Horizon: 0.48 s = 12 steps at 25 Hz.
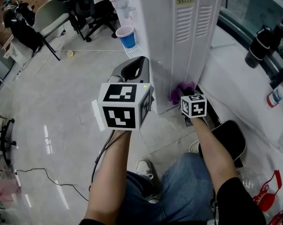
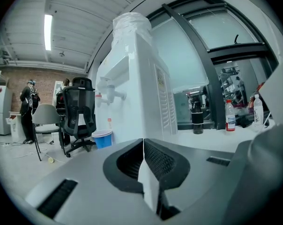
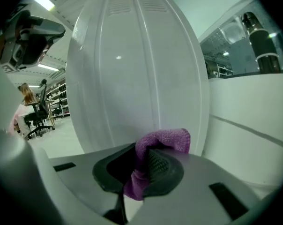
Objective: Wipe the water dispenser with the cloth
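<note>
The white water dispenser (image 1: 179, 36) stands upright ahead; its side panel (image 3: 137, 78) fills the right gripper view. My right gripper (image 1: 187, 93) is low beside the dispenser's base, shut on a purple cloth (image 1: 179, 92). The cloth (image 3: 153, 149) bunches out between the jaws, close to the white panel. My left gripper (image 1: 137, 65) is held higher and to the left of the dispenser, its jaws shut with nothing between them (image 2: 142, 142). The dispenser's taps and top bottle (image 2: 127, 74) show in the left gripper view.
A blue cup (image 1: 126, 35) sits on the dispenser's drip tray. Black office chairs (image 2: 78, 111) stand on the glossy floor at the left. A white ledge (image 1: 254, 102) at the right carries a dark flask (image 1: 258, 46) and a plastic bottle (image 1: 278, 93). A cable (image 1: 48, 177) trails on the floor.
</note>
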### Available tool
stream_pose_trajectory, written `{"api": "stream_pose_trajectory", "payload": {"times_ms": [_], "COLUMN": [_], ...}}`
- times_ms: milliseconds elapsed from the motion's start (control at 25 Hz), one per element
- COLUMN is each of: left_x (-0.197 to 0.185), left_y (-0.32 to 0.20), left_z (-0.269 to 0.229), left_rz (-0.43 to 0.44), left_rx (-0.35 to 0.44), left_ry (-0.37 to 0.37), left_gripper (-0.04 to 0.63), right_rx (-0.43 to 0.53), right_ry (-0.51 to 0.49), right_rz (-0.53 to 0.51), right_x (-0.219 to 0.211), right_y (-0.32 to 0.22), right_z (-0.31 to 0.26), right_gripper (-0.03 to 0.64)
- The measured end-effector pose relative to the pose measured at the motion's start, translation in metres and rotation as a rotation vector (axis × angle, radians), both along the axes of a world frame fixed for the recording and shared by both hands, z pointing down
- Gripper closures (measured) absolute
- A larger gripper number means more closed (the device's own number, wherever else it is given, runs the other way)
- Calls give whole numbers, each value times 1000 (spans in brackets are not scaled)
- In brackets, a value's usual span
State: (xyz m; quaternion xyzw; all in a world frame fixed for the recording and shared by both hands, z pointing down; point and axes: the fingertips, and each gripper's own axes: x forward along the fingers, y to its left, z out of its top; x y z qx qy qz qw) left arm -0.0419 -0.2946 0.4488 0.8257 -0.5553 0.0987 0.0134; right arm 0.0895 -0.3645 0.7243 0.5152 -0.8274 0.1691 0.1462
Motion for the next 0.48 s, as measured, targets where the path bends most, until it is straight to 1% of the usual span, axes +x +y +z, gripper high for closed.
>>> {"api": "stream_pose_trajectory", "payload": {"times_ms": [120, 200, 360, 480], "left_x": [-1, -2, -2, -4], "left_y": [0, 0, -2, -3], "left_z": [-1, -4, -3, -3], "left_rz": [-3, -3, 0, -7], "left_rx": [1, 5, -1, -12], "left_ry": [1, 5, 17, 14], "left_gripper": [567, 566, 568, 567], "right_rx": [-12, -1, 41, 94], "right_ry": [11, 8, 4, -3], "right_rz": [-1, -4, -17, -36], "right_x": [2, 1, -1, -1], "right_y": [2, 3, 9, 15], "right_z": [3, -2, -28, -60], "right_gripper": [577, 575, 575, 577]}}
